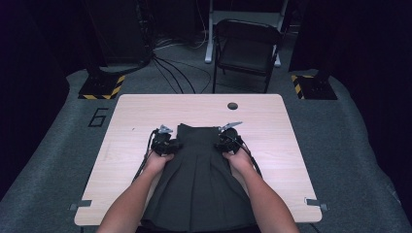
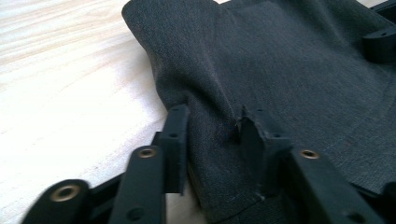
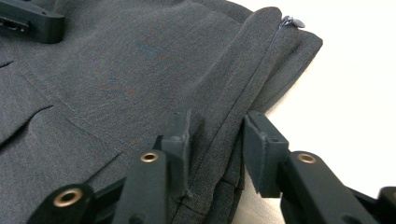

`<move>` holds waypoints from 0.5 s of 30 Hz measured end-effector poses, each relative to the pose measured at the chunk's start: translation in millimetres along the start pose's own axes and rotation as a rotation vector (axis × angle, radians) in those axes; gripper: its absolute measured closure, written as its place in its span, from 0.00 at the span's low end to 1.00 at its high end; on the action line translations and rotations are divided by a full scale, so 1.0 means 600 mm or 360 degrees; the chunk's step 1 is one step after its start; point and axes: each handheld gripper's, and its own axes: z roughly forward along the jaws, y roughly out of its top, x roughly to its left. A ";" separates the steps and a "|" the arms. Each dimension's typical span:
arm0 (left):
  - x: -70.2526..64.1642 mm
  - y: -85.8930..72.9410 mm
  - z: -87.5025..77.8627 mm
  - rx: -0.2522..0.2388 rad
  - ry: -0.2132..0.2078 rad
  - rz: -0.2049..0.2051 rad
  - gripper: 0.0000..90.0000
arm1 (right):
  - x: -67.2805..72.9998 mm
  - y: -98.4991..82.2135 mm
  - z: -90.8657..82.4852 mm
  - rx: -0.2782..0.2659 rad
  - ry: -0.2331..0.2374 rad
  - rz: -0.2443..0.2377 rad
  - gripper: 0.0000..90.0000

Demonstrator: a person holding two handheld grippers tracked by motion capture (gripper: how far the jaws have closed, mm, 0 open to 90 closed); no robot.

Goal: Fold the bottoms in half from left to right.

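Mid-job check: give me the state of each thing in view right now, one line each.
Dark pleated skirt: lying flat on the table, waistband end away from the person, hem hanging over the near edge.
Left gripper: jaws astride the skirt's side edge, fabric bunched between them.
Right gripper: jaws astride the other side edge near the zipper pull.
Table: bare light wood around the skirt.
Chair: standing unoccupied beyond the table.

The high view is dim at its edges, with the room around nearly black, while the tabletop is lit evenly from above and throws only soft shadows. In the right gripper view the tabletop is washed out to white glare. Both gripper views are soft, with the nearest parts blurred.
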 end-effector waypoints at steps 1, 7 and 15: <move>-0.001 0.000 0.001 -0.0013 -0.0003 0.0000 0.72 | 0.001 0.000 0.000 -0.0001 -0.0010 -0.0009 0.74; -0.002 -0.002 0.000 -0.0023 -0.0006 0.0071 0.82 | 0.009 0.000 0.000 -0.0016 -0.0043 -0.0085 0.85; -0.001 -0.003 -0.003 -0.0047 -0.0019 0.0060 0.86 | 0.012 0.002 -0.003 -0.0022 -0.0030 -0.0126 0.91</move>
